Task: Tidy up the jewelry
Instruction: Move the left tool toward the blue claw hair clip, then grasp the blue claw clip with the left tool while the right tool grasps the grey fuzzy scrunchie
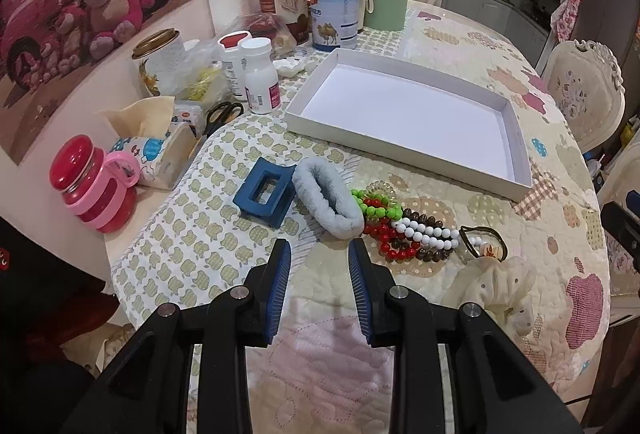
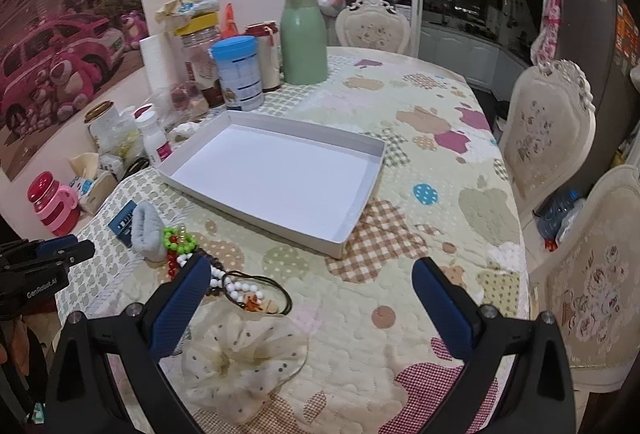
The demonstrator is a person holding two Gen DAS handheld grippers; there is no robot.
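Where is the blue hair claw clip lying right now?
In the left wrist view, the blue hair claw clip lies on the quilted tablecloth, left of and touching the grey fluffy scrunchie, in front of the white tray.

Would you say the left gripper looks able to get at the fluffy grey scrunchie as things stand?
Probably yes. The left gripper is open and empty, and the fluffy grey scrunchie lies just ahead of its fingertips on the quilted tablecloth with nothing between, though the blue hair claw and bead bracelets crowd its sides.
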